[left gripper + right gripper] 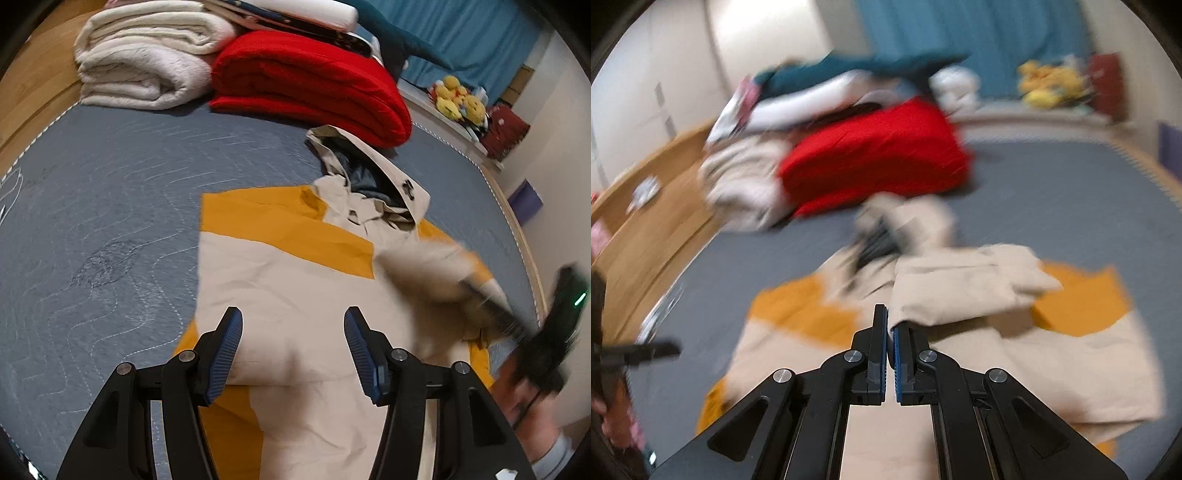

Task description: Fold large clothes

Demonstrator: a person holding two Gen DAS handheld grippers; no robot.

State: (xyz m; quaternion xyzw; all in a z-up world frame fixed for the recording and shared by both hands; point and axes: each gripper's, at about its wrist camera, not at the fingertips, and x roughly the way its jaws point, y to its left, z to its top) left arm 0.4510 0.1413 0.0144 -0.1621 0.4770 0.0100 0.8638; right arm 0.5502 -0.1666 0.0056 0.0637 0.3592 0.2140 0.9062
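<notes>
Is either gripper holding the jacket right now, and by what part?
Right gripper is shut on the jacket's sleeve, pinching its cuff end. Left gripper is open, holding nothing.

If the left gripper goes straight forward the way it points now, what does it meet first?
Most likely the jacket: the open left gripper points down at its beige back panel, with nothing between. How far above the fabric it hangs is unclear.

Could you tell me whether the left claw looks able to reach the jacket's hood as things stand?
Probably yes: the left claw is open over the jacket, and only flat fabric lies between it and the hood. The blurred right claw sweeps beside that path.
</notes>
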